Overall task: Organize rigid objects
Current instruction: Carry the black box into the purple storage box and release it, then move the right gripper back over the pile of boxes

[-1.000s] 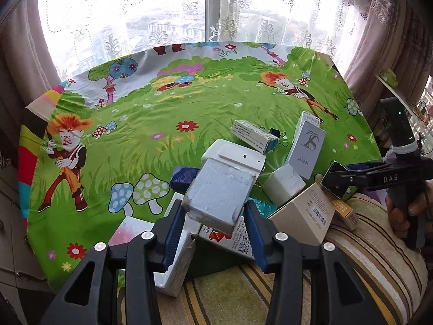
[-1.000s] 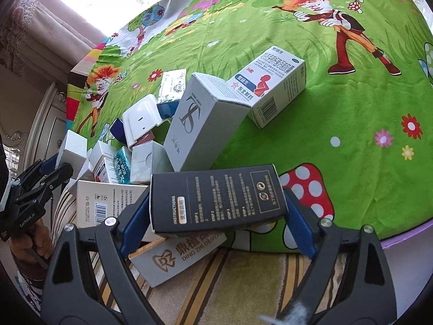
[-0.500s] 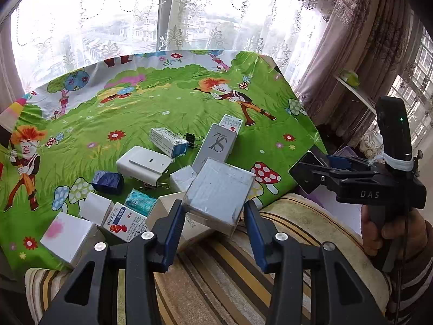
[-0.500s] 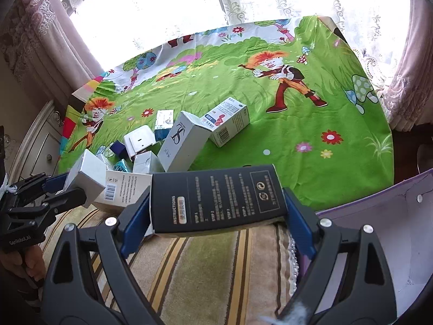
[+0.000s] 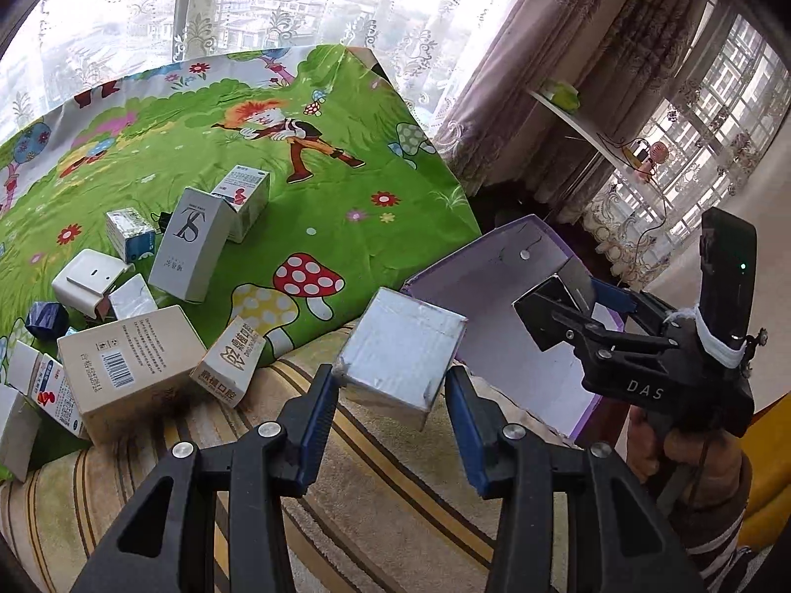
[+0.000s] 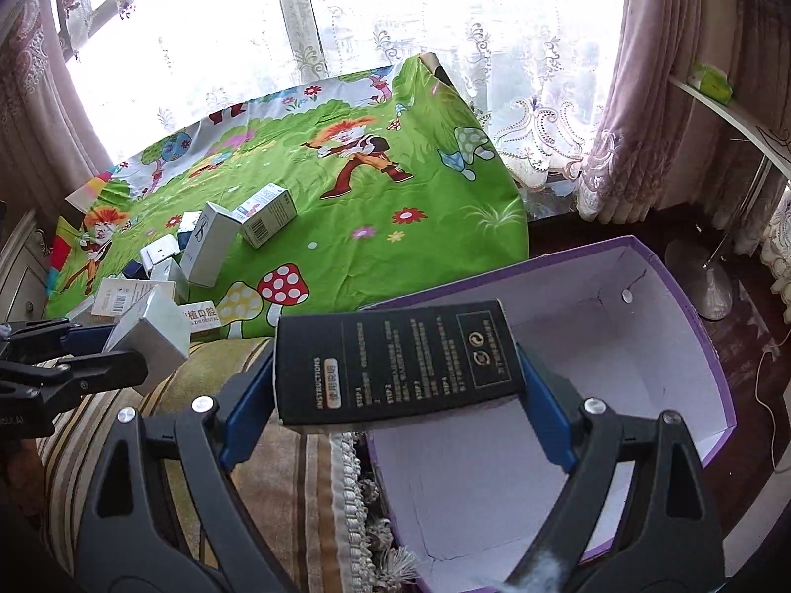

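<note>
Black box (image 6: 395, 360) hides purple bin's (image 6: 692, 326) near wall; white carton (image 5: 15, 425) cut by left edge.

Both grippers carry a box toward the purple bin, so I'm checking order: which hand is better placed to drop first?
Probably right: its black box already hangs over the purple bin, while the grey box is short of it.

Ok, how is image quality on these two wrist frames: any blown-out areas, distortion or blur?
Left wrist view: window overexposed behind lace curtains, fisheye bends the edges, grey box sharp. Right wrist view: window also blown out, black box print legible, purple bin evenly lit, corners vignetted.
</note>
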